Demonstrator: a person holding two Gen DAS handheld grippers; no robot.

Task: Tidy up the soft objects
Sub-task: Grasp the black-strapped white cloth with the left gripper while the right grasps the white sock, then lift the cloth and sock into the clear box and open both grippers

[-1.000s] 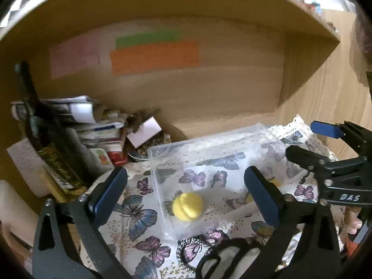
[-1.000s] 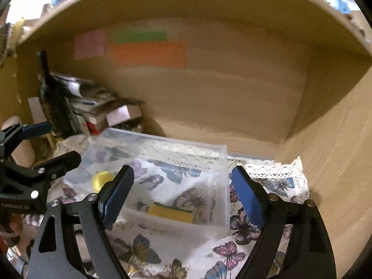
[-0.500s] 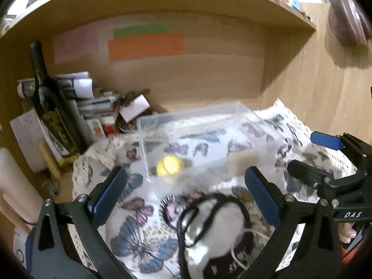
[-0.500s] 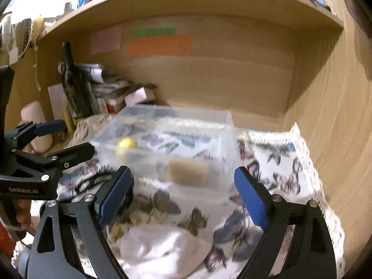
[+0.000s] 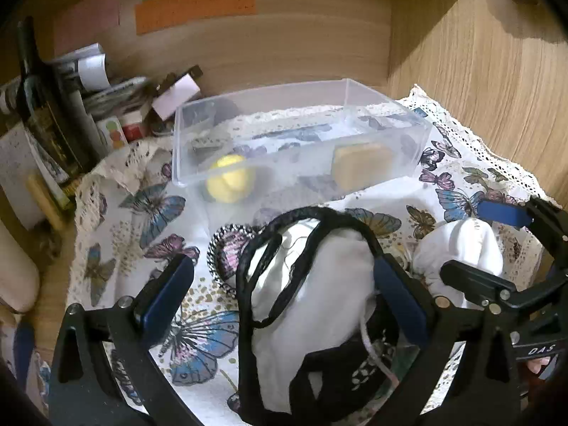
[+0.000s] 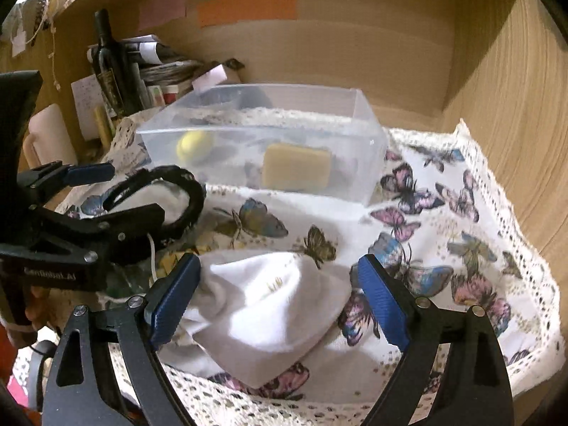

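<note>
Reaching stage judged: left gripper [image 5: 280, 298] jaws spread over black-trimmed garment [image 5: 312, 284], right gripper [image 6: 280, 298] jaws spread over white cloth [image 6: 269, 312]; pinch, then transfer to clear bin [image 6: 369, 149] upper centre needed.

This looks like a home. A wooden shelf nook [image 6: 355, 46] holds a butterfly tablecloth [image 6: 461, 213]. A wine bottle [image 6: 108, 60] stands among piled papers [image 6: 167, 67]
</note>
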